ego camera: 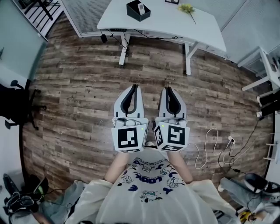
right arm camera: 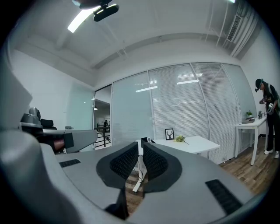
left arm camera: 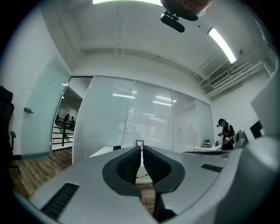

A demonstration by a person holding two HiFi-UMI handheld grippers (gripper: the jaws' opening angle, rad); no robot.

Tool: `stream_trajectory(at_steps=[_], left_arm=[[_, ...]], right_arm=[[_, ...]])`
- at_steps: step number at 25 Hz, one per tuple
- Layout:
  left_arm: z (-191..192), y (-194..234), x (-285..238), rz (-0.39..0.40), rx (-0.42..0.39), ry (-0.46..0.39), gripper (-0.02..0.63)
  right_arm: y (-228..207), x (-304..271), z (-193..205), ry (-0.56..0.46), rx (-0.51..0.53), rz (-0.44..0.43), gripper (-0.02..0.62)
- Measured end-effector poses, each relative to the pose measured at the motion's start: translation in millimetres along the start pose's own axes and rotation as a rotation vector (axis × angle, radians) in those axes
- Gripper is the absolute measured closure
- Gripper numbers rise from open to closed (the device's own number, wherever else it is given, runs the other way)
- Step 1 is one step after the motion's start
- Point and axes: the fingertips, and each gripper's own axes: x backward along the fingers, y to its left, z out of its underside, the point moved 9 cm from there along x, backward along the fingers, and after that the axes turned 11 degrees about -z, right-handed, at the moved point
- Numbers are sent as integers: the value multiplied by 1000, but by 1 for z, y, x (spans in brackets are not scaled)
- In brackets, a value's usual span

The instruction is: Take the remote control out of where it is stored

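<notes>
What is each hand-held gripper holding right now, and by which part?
Nothing is held: the left hand-held gripper and the right hand-held gripper both have jaws together, nothing between them.

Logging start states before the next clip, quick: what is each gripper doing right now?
Left gripper: closed, holding nothing.
Right gripper: closed, holding nothing.

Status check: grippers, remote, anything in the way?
Left gripper and right gripper shut, empty. Remote control in black box on white desk, untouched. Only wood floor between.
</notes>
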Motion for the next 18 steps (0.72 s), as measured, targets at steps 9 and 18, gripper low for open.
stream_trajectory(at_steps=[9, 18], left_arm=[[2, 27, -40, 10, -7, 5, 580], [9, 47, -62, 9, -3, 30, 580]], right_arm=[[-1, -43, 1, -1, 0, 35, 541], [4, -67, 6, 16, -8, 55, 541]])
